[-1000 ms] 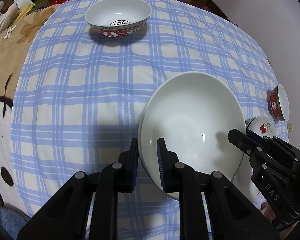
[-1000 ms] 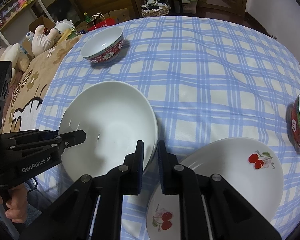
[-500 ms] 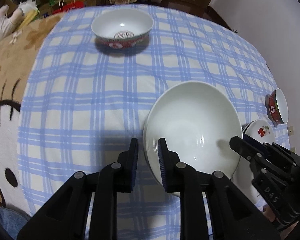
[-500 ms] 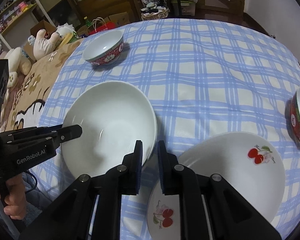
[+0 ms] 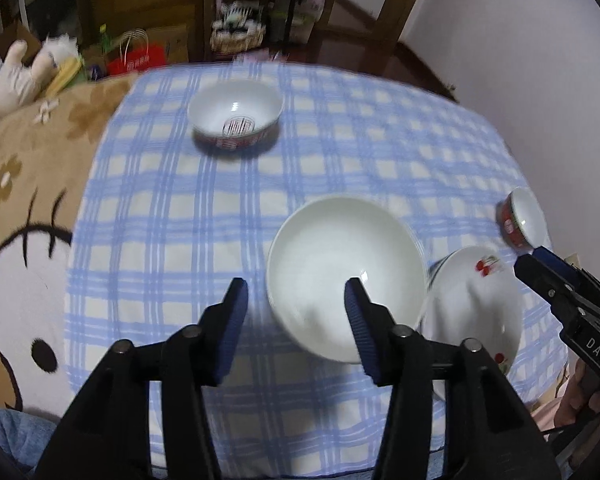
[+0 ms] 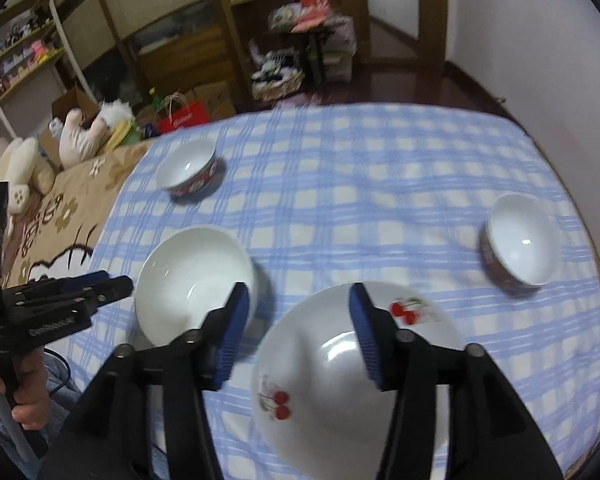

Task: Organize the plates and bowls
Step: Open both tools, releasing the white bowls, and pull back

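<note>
Releasing: both hand-held grippers, left (image 5: 296, 316) and right (image 6: 296, 320), have just sprung apart, leaving the plain white ceramic bowl (image 5: 346, 276) below, set down.

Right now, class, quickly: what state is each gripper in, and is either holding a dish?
Left gripper: open, jaws just widened, holding nothing; white bowl lies below.
Right gripper: open, jaws just widened, holding nothing; cherry plate lies below.

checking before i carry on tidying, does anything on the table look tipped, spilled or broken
Nothing stands out. The plain white bowl, the cherry-print plate and the two red-patterned bowls all sit upright and apart on the blue checked cloth, empty, with no spill or visible chips, though the frames are slightly blurred.
</note>
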The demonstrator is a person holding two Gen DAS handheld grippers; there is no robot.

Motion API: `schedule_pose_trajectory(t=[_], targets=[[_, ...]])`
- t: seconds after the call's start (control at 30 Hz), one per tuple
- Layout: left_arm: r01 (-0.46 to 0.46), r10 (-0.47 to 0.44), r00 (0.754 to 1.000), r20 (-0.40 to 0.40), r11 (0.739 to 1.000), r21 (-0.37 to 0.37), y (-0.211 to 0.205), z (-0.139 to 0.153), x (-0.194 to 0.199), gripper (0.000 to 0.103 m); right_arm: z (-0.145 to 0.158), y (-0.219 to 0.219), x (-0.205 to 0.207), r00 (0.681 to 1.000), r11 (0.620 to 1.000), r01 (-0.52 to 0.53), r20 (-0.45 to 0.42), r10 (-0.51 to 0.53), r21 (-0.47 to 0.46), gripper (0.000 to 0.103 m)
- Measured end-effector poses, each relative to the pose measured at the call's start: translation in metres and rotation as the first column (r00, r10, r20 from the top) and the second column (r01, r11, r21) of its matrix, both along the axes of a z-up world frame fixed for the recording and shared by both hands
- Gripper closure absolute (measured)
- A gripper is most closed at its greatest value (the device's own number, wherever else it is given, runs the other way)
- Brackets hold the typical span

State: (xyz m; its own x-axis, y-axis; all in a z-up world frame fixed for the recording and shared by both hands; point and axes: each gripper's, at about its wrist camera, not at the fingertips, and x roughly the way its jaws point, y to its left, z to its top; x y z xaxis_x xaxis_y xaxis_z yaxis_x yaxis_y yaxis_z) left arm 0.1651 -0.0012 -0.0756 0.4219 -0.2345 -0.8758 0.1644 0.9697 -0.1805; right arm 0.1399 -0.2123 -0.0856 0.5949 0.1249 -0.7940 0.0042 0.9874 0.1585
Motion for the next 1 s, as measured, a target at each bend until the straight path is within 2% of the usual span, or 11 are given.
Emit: schedule_pose_trajectory(t=[0.1, 0.2, 0.3, 0.33, 0.43, 0.47, 0.57, 0.8, 1.0], targets=[[0.051, -0.052, 0.999, 0.017, 0.998, 0.028, -0.015, 0.01, 0.0, 0.053, 0.009, -0.018, -0.01, 0.999, 0.999, 0.044, 0.023, -0.044, 0.002, 0.033], [0.063, -0.065, 0.997, 0.039, 0.997, 0.046, -0.028, 0.016, -0.001, 0.046, 0.016, -0.039, -0.018, 0.995, 0.996, 0.089, 0.033, -0.089, 0.017, 0.024], [0.08, -0.081, 0.996, 0.025, 0.996, 0.041, -0.042, 0.023, -0.002, 0.035, 0.025, -0.056, -0.026, 0.991, 0.993, 0.119, 0.057, -0.12, 0.024, 0.013], [0.082, -0.083, 0.996, 0.02, 0.996, 0.041, -0.045, 0.025, -0.002, 0.028, 0.028, -0.062, -0.028, 0.989, 0.992, 0.128, 0.068, -0.129, 0.022, 0.012], [0.099, -0.1, 0.994, 0.033, 0.994, 0.043, -0.06, 0.035, -0.001, 0.021, 0.037, -0.075, -0.034, 0.984, 0.988, 0.153, 0.088, -0.152, -0.003, 0.002], [0.097, -0.099, 0.994, 0.038, 0.994, 0.044, -0.064, 0.037, -0.001, 0.016, 0.04, -0.079, -0.037, 0.982, 0.986, 0.164, 0.099, -0.162, -0.015, 0.001], [0.088, -0.091, 0.993, 0.077, 0.995, 0.045, -0.077, 0.046, 0.002, 0.011, 0.048, -0.094, -0.04, 0.975, 0.981, 0.191, 0.126, -0.185, -0.041, 0.0], [0.118, -0.125, 0.984, 0.128, 0.991, 0.06, -0.115, 0.06, 0.015, 0.01, 0.066, -0.123, -0.052, 0.944, 0.967, 0.244, 0.243, -0.221, -0.069, 0.0], [0.151, -0.162, 0.968, 0.189, 0.986, 0.073, -0.153, 0.07, 0.025, 0.01, 0.067, -0.152, -0.045, 0.928, 0.96, 0.279, 0.266, -0.261, -0.028, 0.0]])
